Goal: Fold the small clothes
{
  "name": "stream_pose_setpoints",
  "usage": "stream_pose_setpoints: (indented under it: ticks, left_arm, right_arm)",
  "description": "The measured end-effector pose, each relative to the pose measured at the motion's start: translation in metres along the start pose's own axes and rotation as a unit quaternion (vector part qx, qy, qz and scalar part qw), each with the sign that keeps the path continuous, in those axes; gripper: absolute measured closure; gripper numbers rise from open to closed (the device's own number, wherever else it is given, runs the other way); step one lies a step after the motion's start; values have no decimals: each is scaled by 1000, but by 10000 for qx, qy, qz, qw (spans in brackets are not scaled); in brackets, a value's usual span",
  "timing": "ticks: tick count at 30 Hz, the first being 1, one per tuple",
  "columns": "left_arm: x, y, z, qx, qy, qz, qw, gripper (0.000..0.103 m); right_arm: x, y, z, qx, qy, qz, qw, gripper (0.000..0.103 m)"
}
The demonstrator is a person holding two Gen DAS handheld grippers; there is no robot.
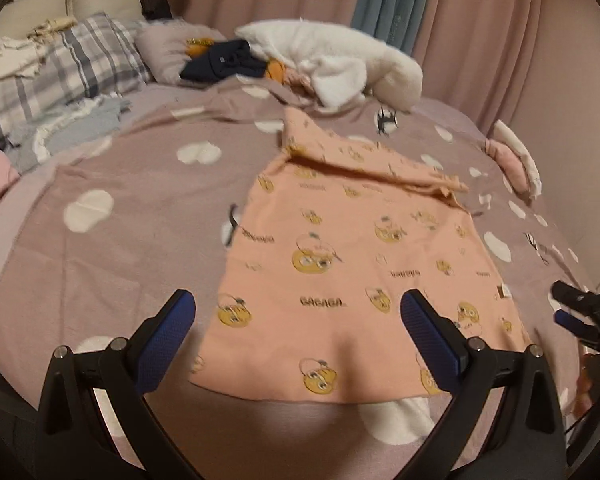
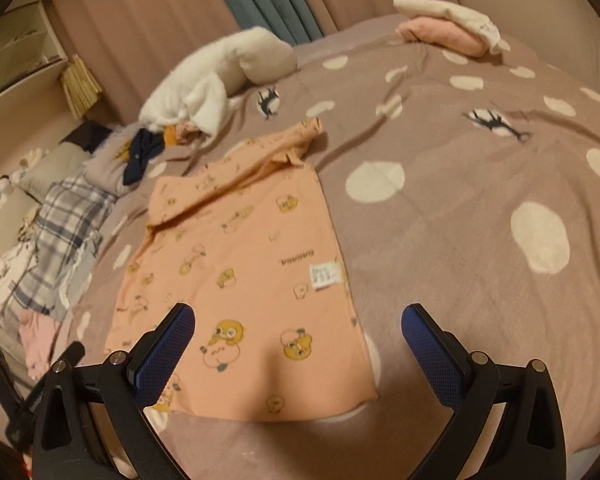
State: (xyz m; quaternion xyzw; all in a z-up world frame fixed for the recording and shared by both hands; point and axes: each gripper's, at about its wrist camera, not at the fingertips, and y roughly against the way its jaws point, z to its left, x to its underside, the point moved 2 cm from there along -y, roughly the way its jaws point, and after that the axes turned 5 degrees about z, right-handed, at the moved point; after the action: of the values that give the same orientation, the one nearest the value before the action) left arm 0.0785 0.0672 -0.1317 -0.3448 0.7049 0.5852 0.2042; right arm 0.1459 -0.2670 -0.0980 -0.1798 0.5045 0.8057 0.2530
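Blue-padded fingers of the left gripper (image 1: 298, 320) stand wide apart and empty in the left wrist view, hovering over the near hem of the peach top (image 1: 352, 264), which lies mostly flat on the mauve spotted bedspread (image 1: 120, 248) with a sleeve folded across its far end. "GAGAGA" is printed on the cloth among yellow cartoon faces. At the right edge the right gripper (image 1: 568, 312) shows only in part. From the right wrist view, the right gripper (image 2: 298, 334) is likewise spread open with nothing in it, above the near right corner of the peach top (image 2: 240, 272); a white care label (image 2: 326, 275) lies near the right edge, its print too small to read. Judging from this, a pinch could catch the soft bedspread along with the hem, or take only one layer, and the fold would then skew. Folded clothes (image 2: 448, 28) sit well apart at the far edge.
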Motion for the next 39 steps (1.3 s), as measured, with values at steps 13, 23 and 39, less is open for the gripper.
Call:
stream_pose_setpoints:
  ticks: [13, 23, 39]
  left_arm:
    - [17, -19, 60, 254, 1083, 519, 9924, 1]
    - [24, -10, 69, 1641, 1663, 603, 9705, 1]
    - [9, -25, 48, 2430, 1846, 940, 9477, 9]
  right_arm:
    - [25, -13, 1, -125, -71, 533, 9985, 0]
    - [35, -17, -12, -285, -374, 758, 9960, 0]
    - [31, -33, -7, -1245, -862, 1014, 9832, 5]
